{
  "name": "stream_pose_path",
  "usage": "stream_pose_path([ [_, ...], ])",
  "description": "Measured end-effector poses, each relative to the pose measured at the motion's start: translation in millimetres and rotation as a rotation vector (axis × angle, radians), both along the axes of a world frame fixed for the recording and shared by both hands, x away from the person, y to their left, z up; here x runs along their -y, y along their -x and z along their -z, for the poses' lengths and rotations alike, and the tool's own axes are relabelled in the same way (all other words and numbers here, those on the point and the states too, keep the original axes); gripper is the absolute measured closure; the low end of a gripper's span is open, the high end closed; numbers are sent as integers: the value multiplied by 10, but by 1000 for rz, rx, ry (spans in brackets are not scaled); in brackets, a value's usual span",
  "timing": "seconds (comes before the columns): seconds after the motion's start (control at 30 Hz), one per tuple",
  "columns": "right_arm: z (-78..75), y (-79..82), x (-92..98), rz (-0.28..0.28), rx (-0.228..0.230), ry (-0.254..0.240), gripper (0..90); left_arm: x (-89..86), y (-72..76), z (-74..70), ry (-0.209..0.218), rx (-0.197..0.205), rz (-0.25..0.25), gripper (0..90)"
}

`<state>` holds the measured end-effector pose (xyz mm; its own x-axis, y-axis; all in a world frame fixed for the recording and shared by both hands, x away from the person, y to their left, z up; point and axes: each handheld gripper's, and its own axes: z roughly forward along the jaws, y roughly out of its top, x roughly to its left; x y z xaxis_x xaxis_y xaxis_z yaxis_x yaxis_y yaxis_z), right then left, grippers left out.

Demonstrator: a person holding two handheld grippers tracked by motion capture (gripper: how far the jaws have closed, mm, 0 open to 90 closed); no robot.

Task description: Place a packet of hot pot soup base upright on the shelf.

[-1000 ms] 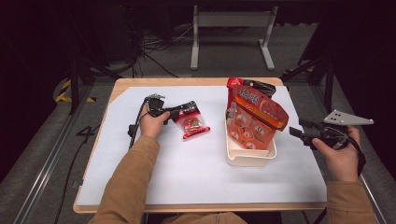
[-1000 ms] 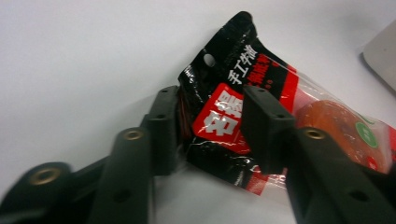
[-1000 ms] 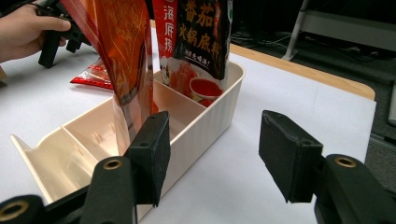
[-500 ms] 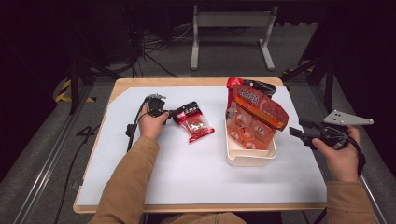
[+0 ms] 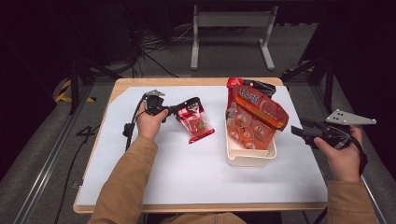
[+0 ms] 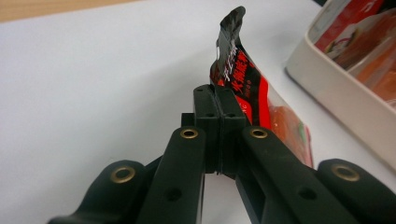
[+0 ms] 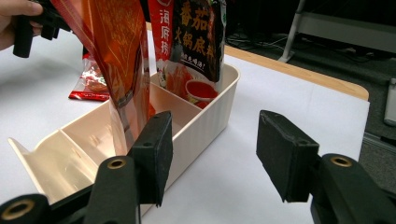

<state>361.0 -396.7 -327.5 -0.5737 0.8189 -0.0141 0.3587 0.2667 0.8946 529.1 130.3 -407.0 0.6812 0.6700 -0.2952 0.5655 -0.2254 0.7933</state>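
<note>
- Left gripper (image 5: pixel 180 111): jaws clamped on the black top edge of the small red plastic snack packet (image 5: pixel 196 125); the packet's lower end rests on the white table cover (image 5: pixel 187 172).
- Right gripper (image 5: pixel 299 132): jaws spread, gripping nothing, beside the cream compartmented plastic tray (image 5: pixel 250 156).
- Tray contents: large orange-red pouches (image 5: pixel 254 116) standing upright.

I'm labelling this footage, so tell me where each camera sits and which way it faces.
High view: above the person's side, facing forward and down on the table; both forearms, left gripper, right gripper.
Left gripper view: on the left gripper, along jaws shut on the snack packet.
Right gripper view: on the right gripper, jaws open, facing the bin; the other hand at top left.
Shared: snack packet and bin appear in all three.
</note>
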Motion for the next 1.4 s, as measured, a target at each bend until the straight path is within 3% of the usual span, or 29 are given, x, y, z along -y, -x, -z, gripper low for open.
stream_pose_path([
  [0.47,-11,-16,-14,-1,-1,-8,476,74,318,-379,18,124,81,900],
  [0.57,-10,-19,-19,-2,-1,-8,479,58,427,-471,16,165,66,900],
  [0.67,-1,-17,-23,-4,-4,-10,481,6,541,-567,41,207,74,900],
  [0.77,6,-25,-19,-4,-5,-10,482,-42,614,-625,46,229,69,900],
  [0.9,22,-25,-24,-2,-11,-8,483,-125,696,-685,69,242,76,900],
  [1.0,29,-23,-32,-2,-15,-10,483,-176,789,-742,87,253,110,900],
  [1.13,36,-25,-31,-4,-16,-8,483,-226,919,-826,82,280,142,900],
  [1.4,37,-26,-31,-4,-16,-7,483,-327,1067,-1008,85,294,190,900],
])
